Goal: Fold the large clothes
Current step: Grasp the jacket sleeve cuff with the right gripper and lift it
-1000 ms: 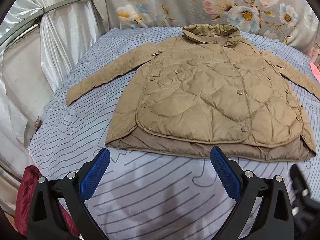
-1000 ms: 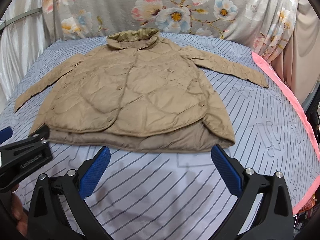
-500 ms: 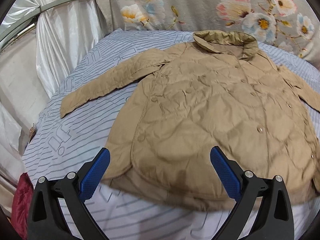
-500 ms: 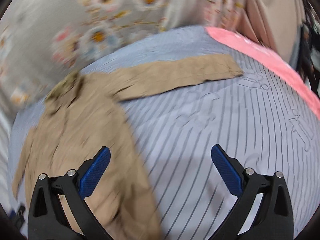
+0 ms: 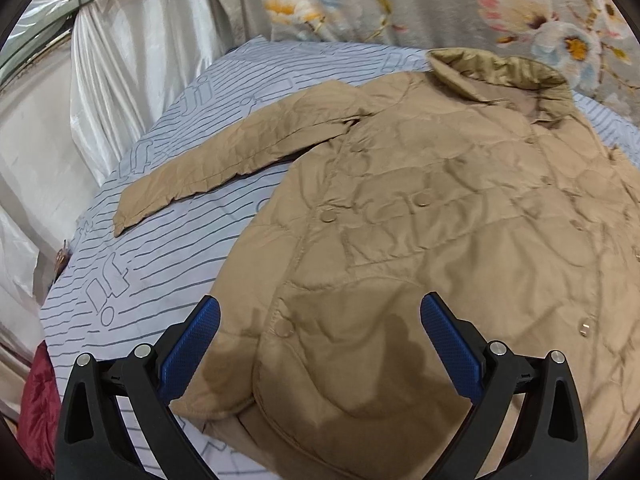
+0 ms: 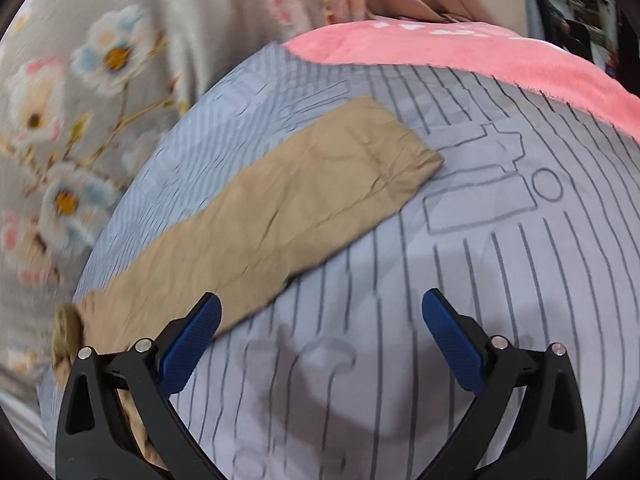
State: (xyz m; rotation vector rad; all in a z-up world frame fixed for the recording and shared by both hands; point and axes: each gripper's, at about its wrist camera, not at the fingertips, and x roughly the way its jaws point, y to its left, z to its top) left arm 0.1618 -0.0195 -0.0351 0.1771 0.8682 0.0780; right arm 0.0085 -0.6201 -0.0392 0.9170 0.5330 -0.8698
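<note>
A tan quilted jacket (image 5: 440,220) lies flat and buttoned on the bed, collar at the far end. Its left sleeve (image 5: 240,156) stretches out toward the left edge. My left gripper (image 5: 320,328) hovers open over the jacket's lower left hem, nothing between its blue pads. In the right wrist view the jacket's other sleeve (image 6: 280,208) runs diagonally across the sheet, cuff at the upper right. My right gripper (image 6: 320,324) is open just below that sleeve, its left pad overlapping the sleeve's lower edge. The jacket's body is out of that view.
The bed wears a pale blue striped sheet (image 5: 152,264). A pink blanket (image 6: 460,56) lines the right edge. Floral fabric (image 5: 400,0) hangs behind, silvery curtain (image 5: 120,60) on the left. A dark red quilted item (image 5: 36,408) sits off the bed's near-left corner.
Both grippers moved forward and apart. The left one now hangs over the jacket's lower left part. The right one swung right to the outstretched sleeve. Both stayed open.
</note>
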